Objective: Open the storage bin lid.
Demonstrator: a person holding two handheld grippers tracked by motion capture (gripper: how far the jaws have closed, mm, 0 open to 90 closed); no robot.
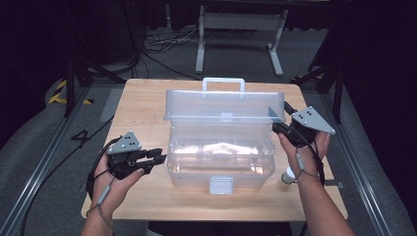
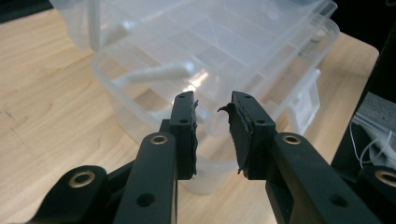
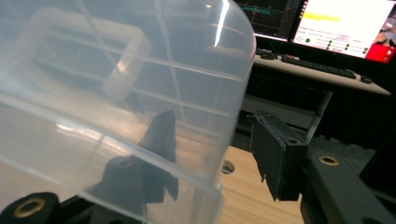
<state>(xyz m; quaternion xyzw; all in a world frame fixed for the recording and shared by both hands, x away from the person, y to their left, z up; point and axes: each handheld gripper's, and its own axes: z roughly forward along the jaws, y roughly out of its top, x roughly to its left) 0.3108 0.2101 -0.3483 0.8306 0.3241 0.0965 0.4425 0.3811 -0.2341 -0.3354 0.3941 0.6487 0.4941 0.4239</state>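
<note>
clearly see-thru plastic box [image 1: 220, 157] w/ lid [image 1: 223, 105] up — right claw [image 1: 278, 124] straddles lid, left claw [image 1: 161, 158] open.

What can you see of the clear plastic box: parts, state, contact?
The clear plastic box looks like translucent plastic and sits mid-table, open. Its lid stands raised at the back, a white carry handle on top and a latch on the front wall. The right gripper straddles the lid's right edge with its jaws apart. The left gripper sits by the left wall, jaws apart, holding nothing.
</note>
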